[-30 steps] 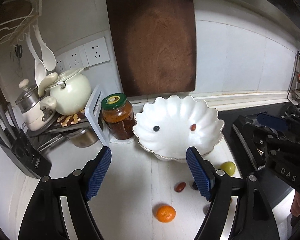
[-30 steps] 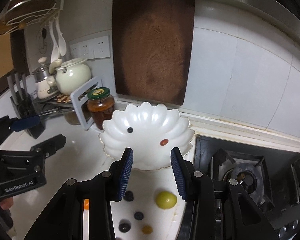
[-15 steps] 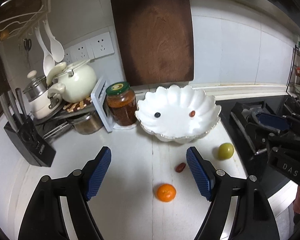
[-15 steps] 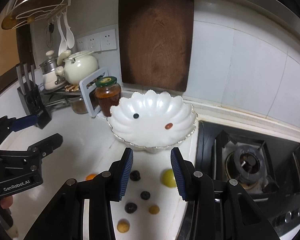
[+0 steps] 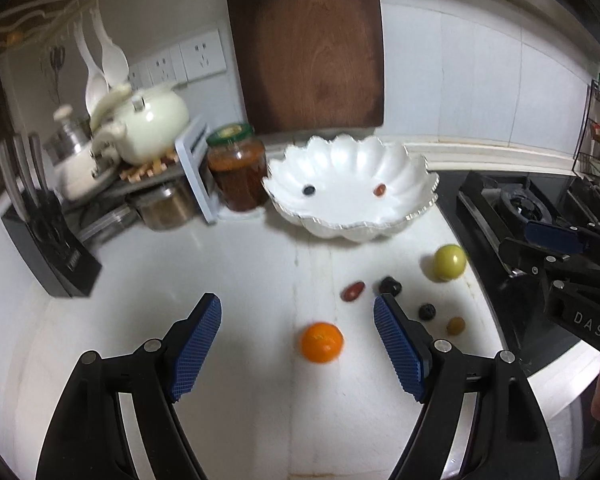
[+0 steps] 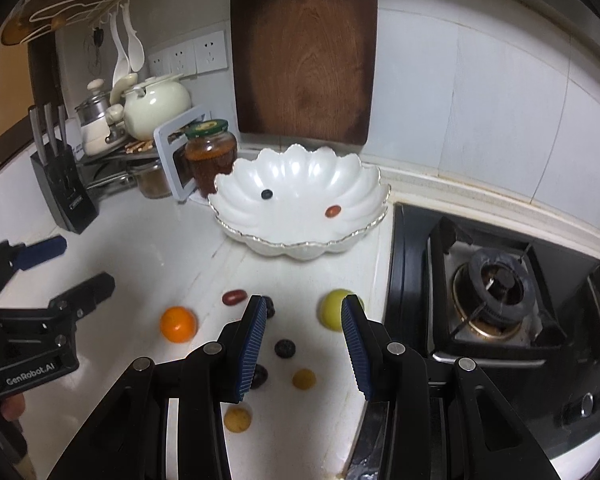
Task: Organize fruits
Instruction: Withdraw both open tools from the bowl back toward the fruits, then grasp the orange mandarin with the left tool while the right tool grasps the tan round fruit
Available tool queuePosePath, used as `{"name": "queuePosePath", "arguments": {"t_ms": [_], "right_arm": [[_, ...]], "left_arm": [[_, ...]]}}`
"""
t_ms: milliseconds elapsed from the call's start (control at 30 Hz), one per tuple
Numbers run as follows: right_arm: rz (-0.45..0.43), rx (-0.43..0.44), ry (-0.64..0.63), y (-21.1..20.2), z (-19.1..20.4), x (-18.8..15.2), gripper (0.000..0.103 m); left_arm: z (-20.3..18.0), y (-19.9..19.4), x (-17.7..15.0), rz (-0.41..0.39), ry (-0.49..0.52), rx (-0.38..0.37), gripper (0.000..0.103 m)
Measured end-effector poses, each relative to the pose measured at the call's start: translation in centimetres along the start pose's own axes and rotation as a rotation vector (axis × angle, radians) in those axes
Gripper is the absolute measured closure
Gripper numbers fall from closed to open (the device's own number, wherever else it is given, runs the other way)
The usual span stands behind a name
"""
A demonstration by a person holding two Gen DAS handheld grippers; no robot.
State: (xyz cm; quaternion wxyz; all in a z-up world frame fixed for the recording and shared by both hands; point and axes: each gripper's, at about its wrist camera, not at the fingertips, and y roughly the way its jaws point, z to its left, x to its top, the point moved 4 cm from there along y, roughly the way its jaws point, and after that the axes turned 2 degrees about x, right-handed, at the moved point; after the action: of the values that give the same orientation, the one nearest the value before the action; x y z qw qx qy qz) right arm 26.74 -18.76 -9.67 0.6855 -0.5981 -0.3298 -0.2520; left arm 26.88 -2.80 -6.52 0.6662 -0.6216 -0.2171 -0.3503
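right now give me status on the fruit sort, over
Left gripper open over orange; right gripper open, empty. Two small fruits in white bowl, the rest loose on counter. Nothing blocking.

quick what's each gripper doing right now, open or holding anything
Left gripper: open, empty, above the round orange fruit.
Right gripper: open, narrower gap, empty, near the round yellow-green fruit.

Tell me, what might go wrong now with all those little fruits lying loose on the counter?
The orange is round and may roll away if the open left gripper nudges it. The green fruit lies near the counter's edge by the stove, so a push from the right gripper might send it off.
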Motion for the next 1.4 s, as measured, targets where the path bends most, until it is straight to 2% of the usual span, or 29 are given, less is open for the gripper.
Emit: {"name": "queuePosePath", "arguments": {"t_ms": [267, 467, 933, 1400], "right_arm": [[0.017, -0.02, -0.036, 0.4, 0.3, -1.8, 0.063], [0.045, 0.003, -0.025, 1.4, 0.4, -3.0, 0.063], [0.133, 0.024, 0.017, 4.8, 0.2, -5.5, 0.063], [0.198, 0.018, 0.054, 7.6, -0.2, -7.3, 0.063]], "left_arm": [[-0.4, 1.3, -2.1, 0.04, -0.021, 0.003, 0.024], [-0.5, 2.3, -3.2, 0.068, -0.031, -0.003, 0.024], [-0.8, 5.2, -4.3, 0.092, 0.011, -0.005, 0.025], [-1.1, 8.9, -5.1, 0.137, 0.019, -0.045, 0.026]]}}
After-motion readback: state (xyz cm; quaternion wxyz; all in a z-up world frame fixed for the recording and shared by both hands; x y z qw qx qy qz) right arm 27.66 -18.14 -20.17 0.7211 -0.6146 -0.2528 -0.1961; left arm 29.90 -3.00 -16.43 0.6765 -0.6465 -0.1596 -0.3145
